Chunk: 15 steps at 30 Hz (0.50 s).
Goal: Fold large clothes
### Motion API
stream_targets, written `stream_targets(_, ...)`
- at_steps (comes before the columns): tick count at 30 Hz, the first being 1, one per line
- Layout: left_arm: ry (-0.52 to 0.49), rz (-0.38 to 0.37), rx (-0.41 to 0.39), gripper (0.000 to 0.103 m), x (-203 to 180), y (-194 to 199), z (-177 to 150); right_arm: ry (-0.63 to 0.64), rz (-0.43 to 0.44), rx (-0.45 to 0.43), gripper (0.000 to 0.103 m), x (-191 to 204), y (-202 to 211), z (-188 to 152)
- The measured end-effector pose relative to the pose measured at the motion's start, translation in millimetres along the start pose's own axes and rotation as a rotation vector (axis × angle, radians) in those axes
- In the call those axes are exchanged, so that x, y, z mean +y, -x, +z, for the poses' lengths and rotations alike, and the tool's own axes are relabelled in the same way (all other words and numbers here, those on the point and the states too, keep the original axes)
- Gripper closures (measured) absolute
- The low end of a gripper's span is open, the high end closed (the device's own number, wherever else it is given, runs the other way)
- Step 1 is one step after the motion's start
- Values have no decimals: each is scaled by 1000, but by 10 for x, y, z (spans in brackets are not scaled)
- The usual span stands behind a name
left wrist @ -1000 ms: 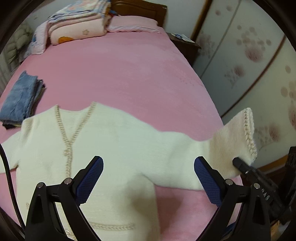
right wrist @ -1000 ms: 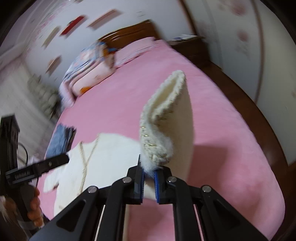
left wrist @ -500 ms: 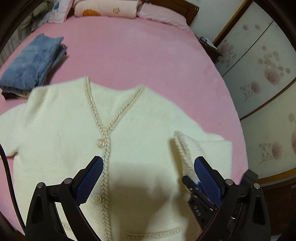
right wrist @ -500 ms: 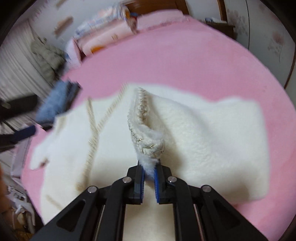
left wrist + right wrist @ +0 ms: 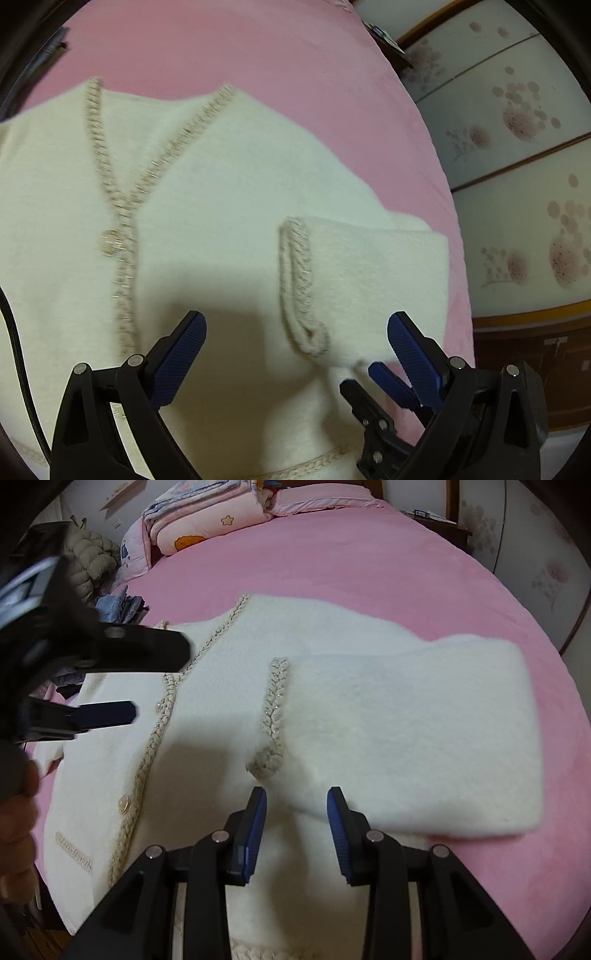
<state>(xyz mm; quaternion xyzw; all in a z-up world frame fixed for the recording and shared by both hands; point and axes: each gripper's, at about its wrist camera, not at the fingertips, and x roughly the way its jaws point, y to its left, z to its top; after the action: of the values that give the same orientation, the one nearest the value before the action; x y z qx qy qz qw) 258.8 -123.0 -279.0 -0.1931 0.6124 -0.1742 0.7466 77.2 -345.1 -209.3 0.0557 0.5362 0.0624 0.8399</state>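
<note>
A pink bed filled most of both views, and a cream cardigan lay flat on it, front side up, its braided placket running down the middle with a round button beside it. The garment's sleeve was folded inward across the chest, its braided cuff resting on the body panel (the cuff edge looked slightly curled at the near end). At the head of the bed sat a stack of folded quilts, and a small pile of blue clothes lay near the cardigan's far shoulder.

The left gripper hovered above the cardigan's lower front with its jaws spread wide, holding nothing. The right gripper sat just short of the folded sleeve's near edge, jaws parted and empty, the cuff a little beyond its tips. In the left wrist view its blue pads appeared near the sleeve's lower corner
</note>
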Motion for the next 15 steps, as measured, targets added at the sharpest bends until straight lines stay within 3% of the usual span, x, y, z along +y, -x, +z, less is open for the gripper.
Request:
stream_targets(4, 10, -60, 45, 10, -35, -348, 0, -44, -22, -5, 69, -140, 123, -95)
stream_targets(7, 43, -85, 73, 22, -15, -577, 6, -82, -37, 2, 69, -277, 158, -152)
stream_targets(15, 0, -58, 81, 36, -183, -806, -6, -139, -60, -7, 69, -574, 200, -189)
